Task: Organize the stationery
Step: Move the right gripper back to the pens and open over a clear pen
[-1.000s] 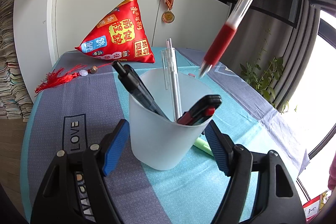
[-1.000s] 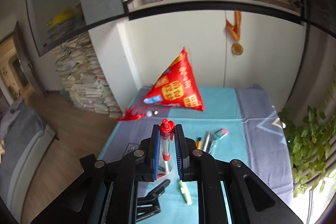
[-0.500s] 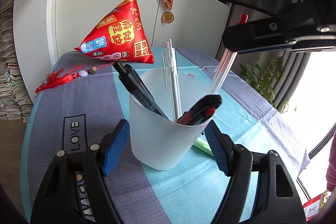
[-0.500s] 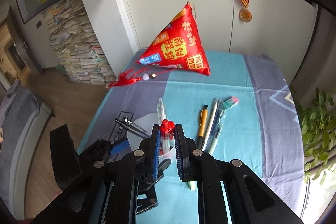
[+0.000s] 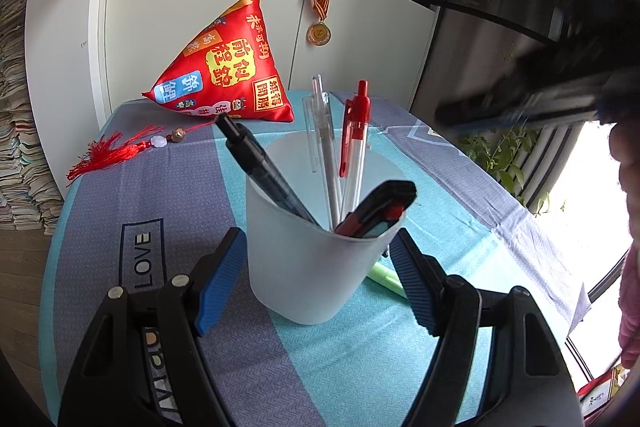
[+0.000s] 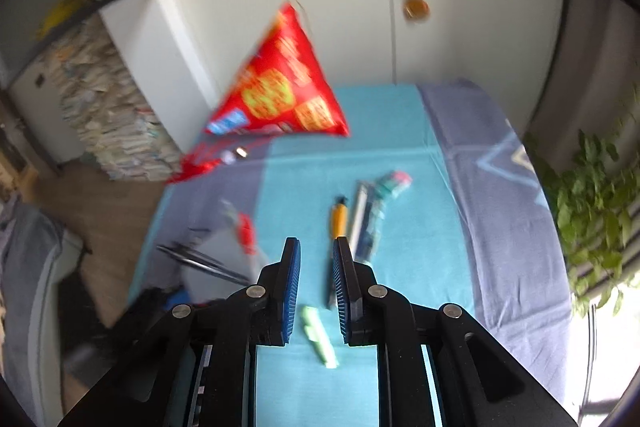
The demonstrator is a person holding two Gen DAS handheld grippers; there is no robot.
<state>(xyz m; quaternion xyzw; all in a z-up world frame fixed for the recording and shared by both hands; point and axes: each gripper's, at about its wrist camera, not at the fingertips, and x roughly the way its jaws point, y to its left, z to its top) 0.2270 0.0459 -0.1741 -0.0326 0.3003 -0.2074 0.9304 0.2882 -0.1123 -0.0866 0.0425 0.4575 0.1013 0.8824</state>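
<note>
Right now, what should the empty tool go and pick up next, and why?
Probably the orange pen. The red pen already stands in the cup, and the right tool is open with nothing in it. The orange pen lies on the table just ahead of its tips, so lower toward it.

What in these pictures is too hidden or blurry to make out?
- Pen tips, left wrist view: hidden inside the frosted cup.
- Green highlighter, same view: mostly behind the cup.
- Loose pens, right wrist view: smeared by motion blur.
- Right tongs, left wrist view: a dark blur.
</note>
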